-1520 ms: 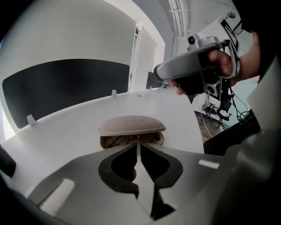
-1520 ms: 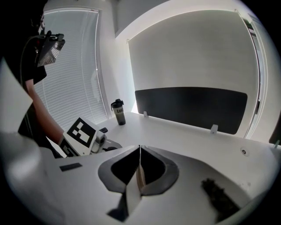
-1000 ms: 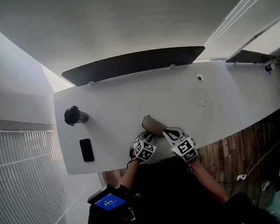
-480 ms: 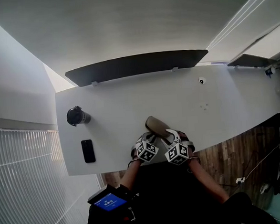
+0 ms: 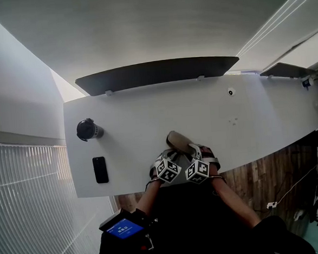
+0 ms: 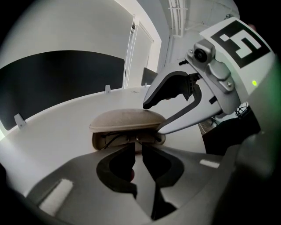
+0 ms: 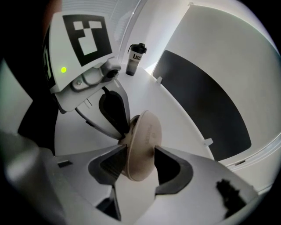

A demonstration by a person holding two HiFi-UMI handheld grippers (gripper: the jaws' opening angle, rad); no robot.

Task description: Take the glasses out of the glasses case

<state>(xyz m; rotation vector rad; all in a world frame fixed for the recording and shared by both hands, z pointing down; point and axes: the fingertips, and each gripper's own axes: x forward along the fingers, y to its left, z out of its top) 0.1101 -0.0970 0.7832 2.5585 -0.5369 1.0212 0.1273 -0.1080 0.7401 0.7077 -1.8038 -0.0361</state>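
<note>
A beige glasses case (image 5: 176, 140) lies near the front edge of the white table (image 5: 131, 120). Its lid (image 6: 127, 119) is raised a little, and dark-framed glasses (image 6: 115, 139) show in the gap. My left gripper (image 6: 137, 148) points at the case's front, its jaws nearly together on the lower shell's rim. My right gripper (image 7: 140, 150) straddles the lid's end (image 7: 142, 145), one finger above it and one under it. Its jaws have just been opening and stand wide, with no clear squeeze on the lid. In the head view both grippers (image 5: 168, 154) (image 5: 193, 148) sit side by side at the case.
A black bottle (image 5: 87, 129) stands at the table's left, with a black phone (image 5: 99, 169) lying in front of it. A dark panel (image 5: 155, 72) runs along the table's far edge. The wearer's body is close behind the front edge.
My right gripper has rolled and dropped in closer beside the left one, and its jaws now stand around the lid. The left gripper and the case have stayed put.
</note>
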